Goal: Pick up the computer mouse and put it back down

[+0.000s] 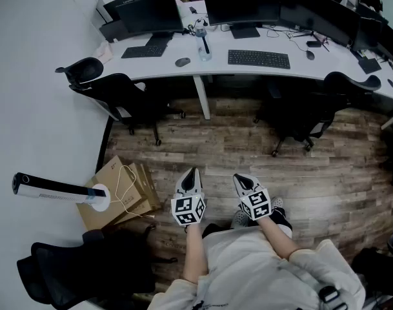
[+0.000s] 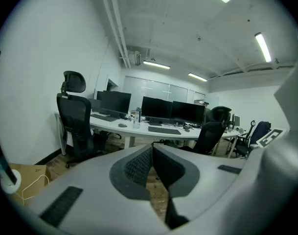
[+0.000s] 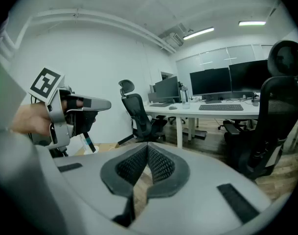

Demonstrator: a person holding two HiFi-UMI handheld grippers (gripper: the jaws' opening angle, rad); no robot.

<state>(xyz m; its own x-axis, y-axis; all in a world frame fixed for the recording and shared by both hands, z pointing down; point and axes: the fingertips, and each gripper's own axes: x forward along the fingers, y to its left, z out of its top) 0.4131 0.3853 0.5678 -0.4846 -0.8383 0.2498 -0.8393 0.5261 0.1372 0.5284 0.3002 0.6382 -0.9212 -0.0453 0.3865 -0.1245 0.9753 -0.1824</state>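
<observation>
The dark grey oval computer mouse (image 1: pixel 182 62) lies flat on the long white table (image 1: pixel 215 68), untouched, at the far end of the head view. A black keyboard (image 1: pixel 144 51) sits near it at about 9 o'clock. A clear plastic water bottle (image 1: pixel 202 45) stands just beside it at 2 o'clock, and a second, wider black keyboard (image 1: pixel 259 59) lies at 3 o'clock. Dark monitors (image 1: pixel 151 13) line the table's back edge. A black mesh office chair (image 1: pixel 122 95) stands at 8 o'clock of the mouse, close to the table, and another black chair (image 1: pixel 299 118) stands at 4 o'clock.

Both tongs are well apart from the mouse, at its 6 o'clock, over the brown wood-plank floor (image 1: pixel 235 150). The left tongs (image 1: pixel 193 171) have their jaws pressed together with nothing between them. The right tongs (image 1: pixel 237 177), just beside them at 3 o'clock, are likewise closed and empty. Both point toward the table. A brown cardboard box (image 1: pixel 119 189) sits on the floor at 9 o'clock of the left tongs, with a white tube-shaped device (image 1: pixel 54 189) at the box's 9 o'clock.
</observation>
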